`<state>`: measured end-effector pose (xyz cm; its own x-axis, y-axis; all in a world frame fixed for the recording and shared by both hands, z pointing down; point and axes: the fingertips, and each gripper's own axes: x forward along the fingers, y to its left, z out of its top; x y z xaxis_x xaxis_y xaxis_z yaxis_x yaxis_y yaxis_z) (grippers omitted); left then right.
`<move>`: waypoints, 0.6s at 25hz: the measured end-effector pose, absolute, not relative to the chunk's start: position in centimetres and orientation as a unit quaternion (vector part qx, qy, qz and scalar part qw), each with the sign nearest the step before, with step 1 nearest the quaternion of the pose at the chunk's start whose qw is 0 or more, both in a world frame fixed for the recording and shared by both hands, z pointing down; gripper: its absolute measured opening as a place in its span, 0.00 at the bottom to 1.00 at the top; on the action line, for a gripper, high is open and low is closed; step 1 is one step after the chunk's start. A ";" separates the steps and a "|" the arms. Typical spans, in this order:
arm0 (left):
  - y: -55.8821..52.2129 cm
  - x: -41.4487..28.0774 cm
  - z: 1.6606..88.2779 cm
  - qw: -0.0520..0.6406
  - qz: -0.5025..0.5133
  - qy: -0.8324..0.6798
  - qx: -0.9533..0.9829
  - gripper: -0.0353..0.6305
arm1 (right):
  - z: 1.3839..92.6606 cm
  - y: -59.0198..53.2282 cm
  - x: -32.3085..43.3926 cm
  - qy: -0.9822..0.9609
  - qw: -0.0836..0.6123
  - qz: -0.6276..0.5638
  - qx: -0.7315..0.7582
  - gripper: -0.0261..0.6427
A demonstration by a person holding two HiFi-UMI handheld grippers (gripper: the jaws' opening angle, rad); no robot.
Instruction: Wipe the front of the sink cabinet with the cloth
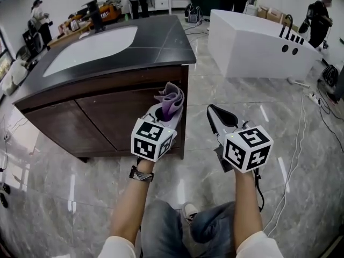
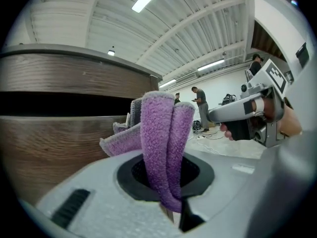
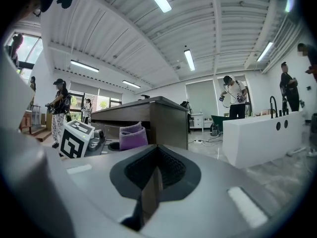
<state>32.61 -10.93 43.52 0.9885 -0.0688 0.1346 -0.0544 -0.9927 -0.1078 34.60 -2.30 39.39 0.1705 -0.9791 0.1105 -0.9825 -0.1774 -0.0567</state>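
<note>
Cloth [image 2: 157, 143] is clamped in L gripper [image 1: 163, 116], just beside sink cabinet [image 1: 107, 117] front at its R edge; R gripper [image 3: 153, 180] is closed, empty

Count was: 2 grippers, left gripper [image 1: 165, 113] and right gripper [image 1: 219, 117]. 1 cloth [image 1: 173, 97], in the left one's jaws. 1 sink cabinet [image 1: 107, 112] ahead of it, 1 basin [image 1: 91, 50]. 1 white tub [image 1: 258, 47] beyond the right.
</note>
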 end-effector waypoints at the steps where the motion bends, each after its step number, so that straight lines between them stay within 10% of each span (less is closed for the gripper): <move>1: -10.4 33.1 43.8 0.052 -0.072 0.024 -0.996 0.13 | 39.4 -2.1 34.7 -0.640 0.014 0.060 0.766 0.05; 15: -11.2 31.8 48.8 0.031 -0.113 0.036 -0.992 0.13 | 39.8 -3.0 32.8 -0.644 0.020 0.049 0.763 0.05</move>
